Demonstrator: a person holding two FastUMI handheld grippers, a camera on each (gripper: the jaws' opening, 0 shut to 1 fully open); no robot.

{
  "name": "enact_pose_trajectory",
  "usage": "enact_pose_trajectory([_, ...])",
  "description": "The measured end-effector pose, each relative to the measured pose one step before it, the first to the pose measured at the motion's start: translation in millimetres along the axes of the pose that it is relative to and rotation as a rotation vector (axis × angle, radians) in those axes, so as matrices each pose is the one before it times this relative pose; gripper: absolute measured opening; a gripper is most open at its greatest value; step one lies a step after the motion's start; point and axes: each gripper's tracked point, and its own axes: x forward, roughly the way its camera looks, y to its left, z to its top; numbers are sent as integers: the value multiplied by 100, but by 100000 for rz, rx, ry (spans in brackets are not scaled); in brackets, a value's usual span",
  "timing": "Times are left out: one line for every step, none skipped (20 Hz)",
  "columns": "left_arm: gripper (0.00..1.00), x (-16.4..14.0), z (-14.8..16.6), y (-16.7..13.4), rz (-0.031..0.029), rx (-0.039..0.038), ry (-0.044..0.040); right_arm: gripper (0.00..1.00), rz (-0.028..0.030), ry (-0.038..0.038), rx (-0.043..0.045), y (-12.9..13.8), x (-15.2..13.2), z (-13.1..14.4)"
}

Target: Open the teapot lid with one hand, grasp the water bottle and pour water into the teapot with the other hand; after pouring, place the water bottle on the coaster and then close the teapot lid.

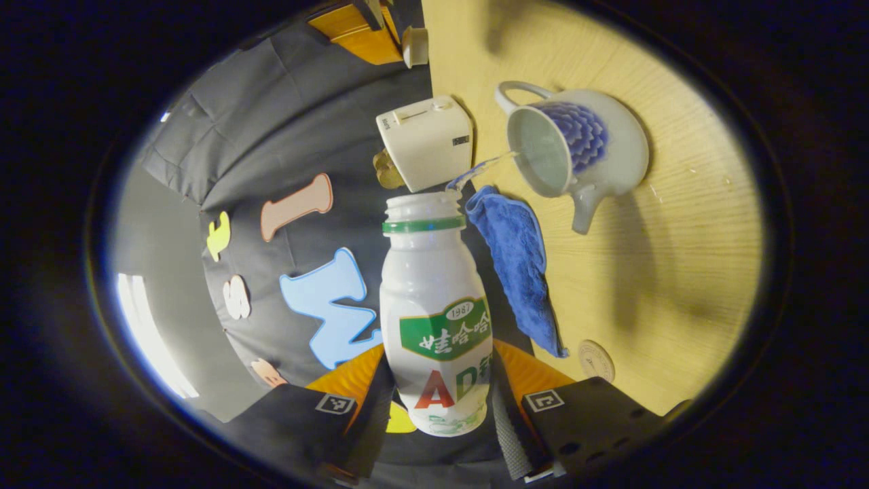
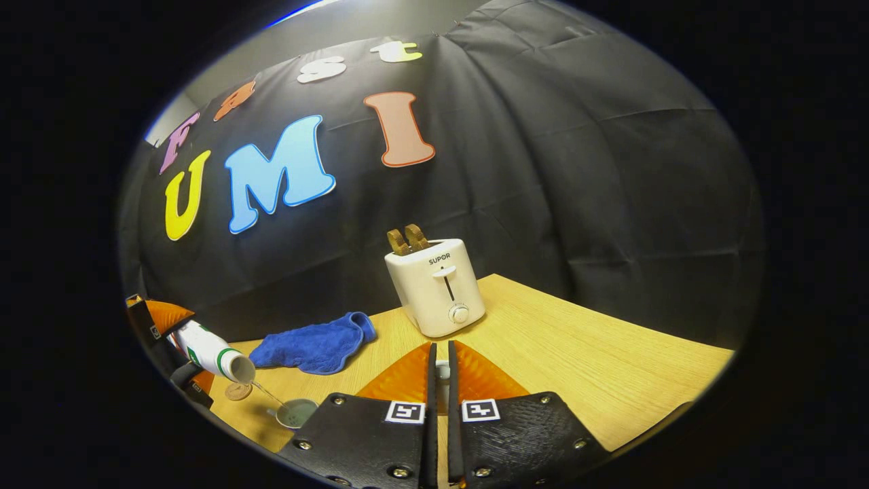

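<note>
Pouring: left tongs point(image 1: 434, 407) clamp the water bottle point(image 1: 434, 319), tipped, a thin stream running from its open mouth into the lidless teapot point(image 1: 577, 146) on the table point(image 1: 679, 272). Bottle label illegible to me; its panel shows "1987". Right tongs point(image 2: 440, 380) pinch a small pale piece, maybe the lid. Coaster point(image 1: 596, 360) bare beside blue cloth point(image 1: 519, 272).

The water bottle point(image 1: 434, 319) is smooth white plastic with a slight sheen, wrapped in a glossy printed label. The teapot point(image 1: 577, 146) looks like glazed ceramic, shiny and smooth, with a painted pattern on its side. The table point(image 1: 679, 258) is pale wood with a fine straight grain and a matt finish. The blue towel point(image 1: 519, 272) is soft, fuzzy cloth. The toaster point(image 2: 438, 288) has a smooth, satin plastic shell. The coaster point(image 1: 596, 360) looks matt, its material unclear.
</note>
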Motion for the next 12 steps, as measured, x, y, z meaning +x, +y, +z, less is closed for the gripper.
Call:
enact_pose_trajectory([81, 65, -129, 16, 13, -90, -119, 6, 250, -74, 21, 36, -43, -15])
enact_pose_trajectory([75, -43, 99, -32, 76, 39, 84, 6, 241, 49, 1, 38, 33, 44])
enact_pose_trajectory([78, 45, 14, 59, 152, 11, 9, 6, 192, 160, -192, 103, 77, -182])
enact_pose_trajectory([75, 55, -73, -12, -90, 2, 113, 6, 56, 269, -381, 66, 7, -15])
enact_pose_trajectory([76, 65, -62, 29, 95, 295, -58, 6, 173, 135, -426, 34, 63, -120])
enact_pose_trajectory([76, -38, 28, 42, 376, 424, -99, 6, 220, 53, -306, 96, -40, 12])
enact_pose_trajectory([78, -29, 83, 95, 453, 429, -251, 6, 208, -39, -275, 103, -37, -5])
enact_pose_trajectory([81, 48, -42, 85, 305, 258, -119, 6, -1, -37, -361, 12, 70, 43])
enact_pose_trajectory([81, -54, 52, -44, 308, 88, -104, 6, -48, -26, -213, -64, -2, -10])
enact_pose_trajectory([81, 22, 33, 16, 104, 199, -280, 6, 54, 8, 20, 11, 34, 20])
enact_pose_trajectory([81, -38, 18, -17, 159, 225, -179, 6, -65, 72, -93, -4, -21, -49])
enact_pose_trajectory([81, -60, 27, 21, 52, 255, -161, 6, -106, 155, -113, -37, 58, -9])
